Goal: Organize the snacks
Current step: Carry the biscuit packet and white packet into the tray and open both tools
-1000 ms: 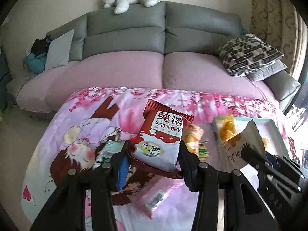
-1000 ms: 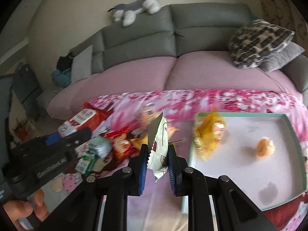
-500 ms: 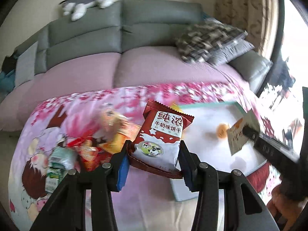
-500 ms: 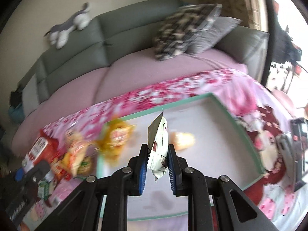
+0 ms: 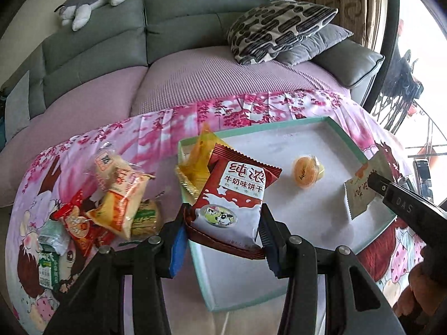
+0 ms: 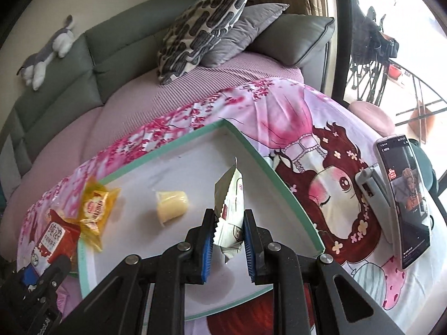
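Biscuit packet (image 5: pixel 237 195) upright, top tilted right

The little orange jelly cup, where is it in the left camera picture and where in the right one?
Left wrist view: the jelly cup lies on the white floor of the tray, right of the red biscuit packet held in the left claw.
Right wrist view: the cup looks pale yellow, left of the white packet in the right claw.
Shared landmark: the yellow packet at the tray's edge.
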A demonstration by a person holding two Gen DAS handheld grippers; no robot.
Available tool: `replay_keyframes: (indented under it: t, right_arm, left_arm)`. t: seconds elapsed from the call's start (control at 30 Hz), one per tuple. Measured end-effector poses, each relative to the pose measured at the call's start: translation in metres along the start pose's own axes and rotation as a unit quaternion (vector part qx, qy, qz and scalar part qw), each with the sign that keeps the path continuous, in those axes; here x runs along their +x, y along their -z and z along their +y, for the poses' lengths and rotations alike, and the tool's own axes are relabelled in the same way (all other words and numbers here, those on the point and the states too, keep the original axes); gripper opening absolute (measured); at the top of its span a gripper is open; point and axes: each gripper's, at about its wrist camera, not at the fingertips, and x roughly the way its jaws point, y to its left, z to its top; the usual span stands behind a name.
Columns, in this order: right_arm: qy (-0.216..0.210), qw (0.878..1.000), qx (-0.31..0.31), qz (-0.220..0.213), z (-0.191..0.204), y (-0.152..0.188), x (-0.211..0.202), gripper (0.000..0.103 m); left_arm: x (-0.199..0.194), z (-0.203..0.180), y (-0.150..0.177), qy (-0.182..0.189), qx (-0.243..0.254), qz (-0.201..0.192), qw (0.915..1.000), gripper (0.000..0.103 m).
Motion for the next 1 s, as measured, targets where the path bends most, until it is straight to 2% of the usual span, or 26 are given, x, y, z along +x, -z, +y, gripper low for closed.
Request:
replay_keyframes:
  t: [0.13, 0.23, 0.33, 0.53, 0.6, 0.63, 0.67, 0.7, 0.73, 0.8, 0.87, 1.0]
  right_arm:
    - [0.005, 1.000, 0.002, 0.001, -0.001, 0.000, 0.003, 0.021]
    - [0.017, 1.000, -0.001, -0.001, -0.002, 0.000, 0.003, 0.022]
    - [0.015, 1.000, 0.002, 0.001, -0.004, -0.001, 0.004, 0.022]
    - [0.012, 1.000, 0.004, 0.003, -0.004, -0.001, 0.003, 0.022]
    - [0.012, 1.000, 0.004, 0.004, -0.004, -0.001, 0.003, 0.023]
    - [0.011, 1.000, 0.002, 0.006, -0.003, -0.001, 0.004, 0.025]
    - [0.008, 1.000, 0.001, 0.009, -0.002, 0.000, 0.004, 0.027]
    - [0.005, 1.000, 0.000, 0.012, -0.001, 0.000, 0.006, 0.036]
    - [0.000, 1.000, 0.000, 0.016, -0.001, 0.000, 0.007, 0.056]
    - [-0.007, 1.000, -0.002, 0.020, 0.002, 0.001, 0.009, 0.076]
    - [-0.007, 1.000, -0.008, 0.021, 0.006, 0.002, 0.009, 0.075]
    - [-0.007, 0.999, -0.016, 0.027, 0.010, 0.003, 0.011, 0.081]
  left_arm:
    - [0.012, -0.008, -0.001, 0.007, 0.001, 0.008, 0.9999, 0.049]
    - [0.017, -0.011, 0.000, 0.016, 0.001, 0.021, 0.9997, 0.054]
    - [0.016, -0.011, 0.000, 0.010, 0.000, 0.019, 0.9998, 0.060]
    - [0.014, -0.002, -0.001, 0.002, -0.015, 0.022, 0.9996, 0.063]
    - [0.014, 0.004, -0.001, -0.007, -0.025, 0.026, 0.9993, 0.071]
    - [0.014, 0.006, -0.001, -0.011, -0.031, 0.027, 0.9991, 0.077]
    - [0.015, 0.010, -0.001, -0.014, -0.038, 0.030, 0.9988, 0.078]
    - [0.016, 0.013, 0.000, -0.016, -0.044, 0.033, 0.9983, 0.078]
    - [0.016, 0.017, 0.000, -0.019, -0.051, 0.035, 0.9979, 0.078]
    - [0.018, 0.022, 0.001, -0.031, -0.061, 0.038, 0.9970, 0.080]
    - [0.020, 0.029, 0.003, -0.050, -0.072, 0.039, 0.9954, 0.091]
    - [0.020, 0.045, 0.006, -0.088, -0.095, 0.034, 0.9910, 0.094]
